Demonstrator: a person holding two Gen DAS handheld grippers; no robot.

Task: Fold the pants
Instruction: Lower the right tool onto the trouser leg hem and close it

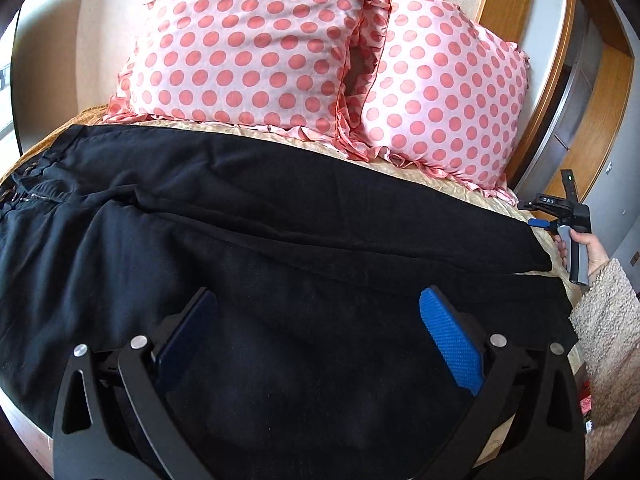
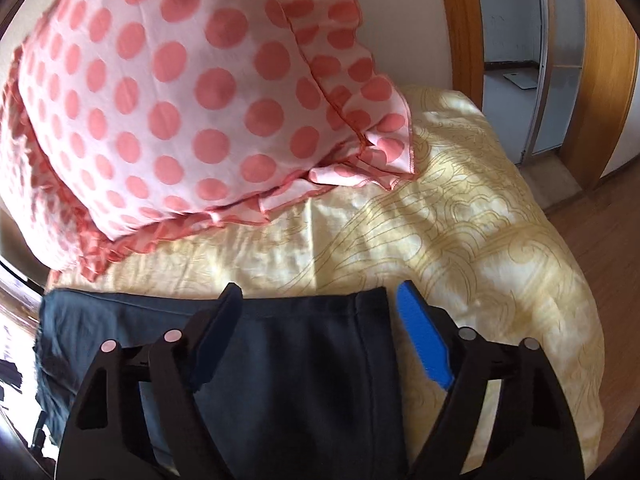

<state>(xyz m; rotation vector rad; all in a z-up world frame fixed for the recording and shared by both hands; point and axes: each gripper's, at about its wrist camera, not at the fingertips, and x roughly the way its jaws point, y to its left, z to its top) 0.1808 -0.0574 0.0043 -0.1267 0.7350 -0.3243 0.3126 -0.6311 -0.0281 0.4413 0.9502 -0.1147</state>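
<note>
1. The black pants (image 1: 248,216) are spread flat across the bed (image 2: 480,208), waistband toward its left edge, leg ends toward the right edge, just below the two polka-dot pillows (image 1: 260,48). The legs look to be laid one partly over the other, so I'd say the lengthwise fold is about done and the crosswise fold is coming up.
2. The left hand-held gripper (image 1: 320,320) hangs over the middle of the pants, jaws spread, nothing between the pads.
3. The right hand-held gripper (image 2: 318,308) sits over the leg hem (image 2: 304,304) near the bed's right edge. Its jaws straddle the hem but aren't pinching it as far as I can tell; no pad presses the cloth.
4. Next up, my guess: the right one needs to clamp both hem layers together, then carry them toward the waistband. The risk is catching only the top layer.
</note>
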